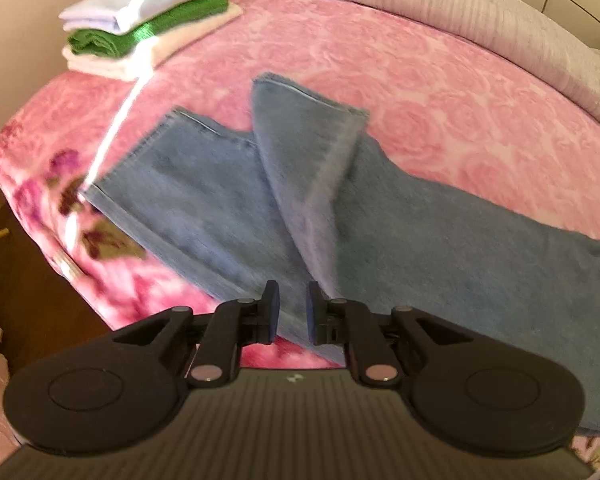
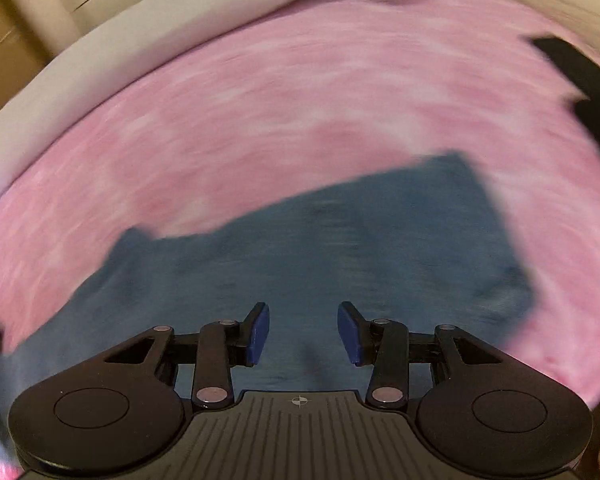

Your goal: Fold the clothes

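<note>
Jeans (image 1: pixel 204 200) lie spread on the pink bed (image 1: pixel 440 92), one leg folded over the other. Both the left gripper (image 1: pixel 293 312) and the right gripper (image 2: pixel 303 332) hover over the denim, fingers apart and empty. Folded clothes (image 1: pixel 148 20) sit stacked at the bed's far corner.

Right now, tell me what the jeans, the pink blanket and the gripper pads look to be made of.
Jeans: blue denim, matte, judging by the stitched hems and faded weave.
Pink blanket: looks like plush fleece, with an embossed rose pattern and a soft sheen.
Gripper pads: blue, probably rubber or soft plastic, smooth and dull, on black hard-plastic arms. The views are blurred, so these are guesses.
</note>
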A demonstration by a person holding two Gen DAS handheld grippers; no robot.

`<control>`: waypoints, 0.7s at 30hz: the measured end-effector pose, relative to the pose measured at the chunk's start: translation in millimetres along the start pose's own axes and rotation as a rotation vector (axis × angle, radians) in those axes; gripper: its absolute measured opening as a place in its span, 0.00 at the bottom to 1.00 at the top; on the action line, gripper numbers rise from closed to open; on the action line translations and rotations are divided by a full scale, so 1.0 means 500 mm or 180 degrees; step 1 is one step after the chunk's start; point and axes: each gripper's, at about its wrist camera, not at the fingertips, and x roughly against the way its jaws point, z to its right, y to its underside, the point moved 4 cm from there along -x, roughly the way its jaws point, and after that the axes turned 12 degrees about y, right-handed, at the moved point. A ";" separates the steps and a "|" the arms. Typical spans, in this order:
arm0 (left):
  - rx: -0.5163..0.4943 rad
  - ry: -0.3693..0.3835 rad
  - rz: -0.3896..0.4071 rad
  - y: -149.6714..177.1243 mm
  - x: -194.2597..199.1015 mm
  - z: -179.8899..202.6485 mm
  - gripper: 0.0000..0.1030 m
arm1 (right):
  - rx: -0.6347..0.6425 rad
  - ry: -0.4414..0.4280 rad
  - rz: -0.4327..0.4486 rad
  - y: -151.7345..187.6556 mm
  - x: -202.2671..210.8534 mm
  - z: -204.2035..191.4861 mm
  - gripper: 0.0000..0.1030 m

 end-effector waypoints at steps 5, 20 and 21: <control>0.0227 0.0017 -0.0027 -0.041 -0.020 -0.090 0.10 | 0.0301 -0.0329 -0.0190 0.013 -0.038 -0.185 0.42; -0.0014 0.0059 -0.0183 -0.219 -0.162 -0.373 0.29 | 0.0423 -0.0293 -0.0442 0.134 -0.080 -0.610 0.42; -0.0006 0.0017 -0.0218 -0.223 -0.172 -0.389 0.31 | 0.0412 -0.0259 -0.0449 0.138 -0.082 -0.621 0.42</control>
